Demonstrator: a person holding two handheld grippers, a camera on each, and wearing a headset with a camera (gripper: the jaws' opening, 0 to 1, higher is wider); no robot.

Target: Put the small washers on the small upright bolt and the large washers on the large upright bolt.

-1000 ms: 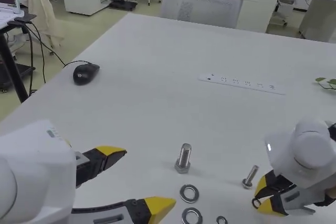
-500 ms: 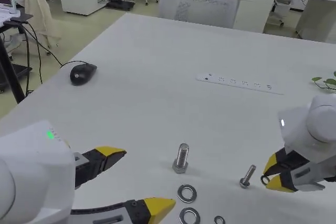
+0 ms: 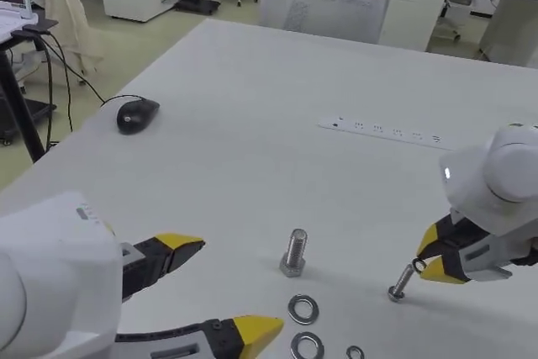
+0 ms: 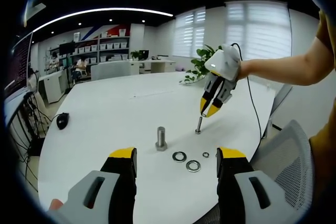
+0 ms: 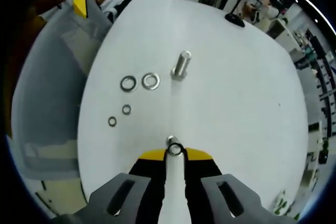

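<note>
The large upright bolt [image 3: 293, 254] stands on the white table, and the small bolt [image 3: 400, 283] stands to its right. My right gripper [image 3: 426, 263] is shut on a small washer [image 3: 419, 266], held right at the small bolt's top [image 5: 170, 140]; the washer [image 5: 175, 149] sits pinched between the yellow tips. Two large washers [image 3: 303, 308] [image 3: 308, 345] lie in front of the large bolt. Two more small washers [image 5: 126, 109] [image 5: 112, 121] lie flat nearby. My left gripper [image 3: 220, 287] hangs open at the near left, holding nothing.
A black mouse [image 3: 137, 114] with its cable lies at the far left. A white power strip [image 3: 385, 134] stretches across the back right. A grey chair [image 3: 323, 10] stands behind the table's far edge.
My right gripper has risen and shifted slightly back with the small washer, from beside the small bolt's base up to its top. The left gripper has stayed where it was.
</note>
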